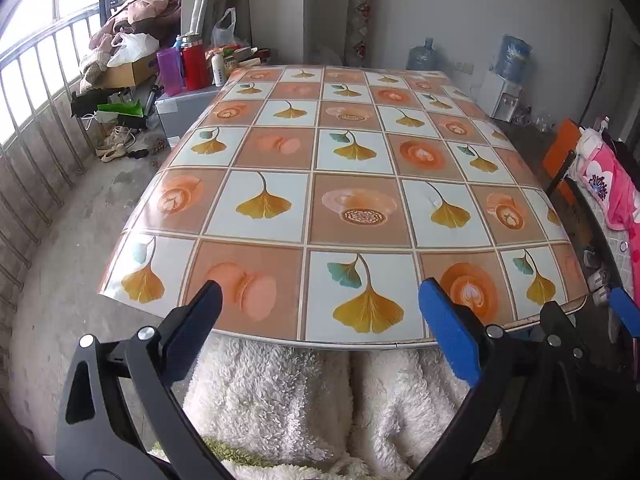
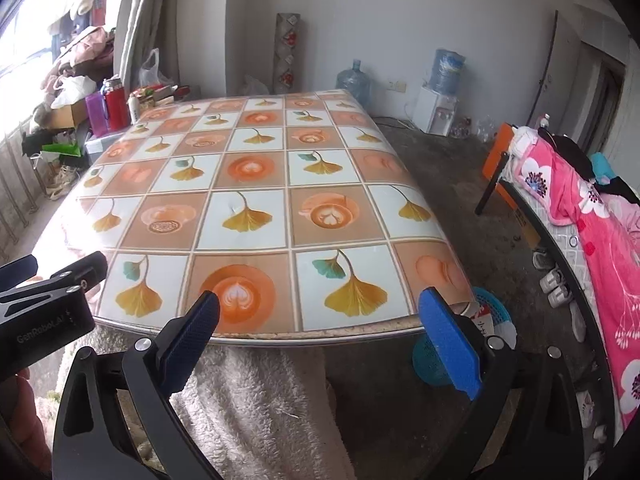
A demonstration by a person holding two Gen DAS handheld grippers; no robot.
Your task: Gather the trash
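You hold both grippers, left (image 1: 320, 308) and right (image 2: 320, 312), wide open and empty at the table (image 1: 280, 152) edge; the bin (image 2: 492, 316) waits beside it, ready for trash.

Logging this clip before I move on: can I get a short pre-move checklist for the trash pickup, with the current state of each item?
1. Left gripper open and empty: ok, fingers spread wide.
2. Right gripper open and empty: ok, nothing between the fingers.
3. Trash in sight on the table: not ok, only the patterned cloth shows.
4. Bin located: ok, the blue basket stands on the floor at the table's near right corner, with something already inside.
5. Grippers apart from each other: ok, side by side at the table's near edge.
6. Trash on the floor: cannot tell.
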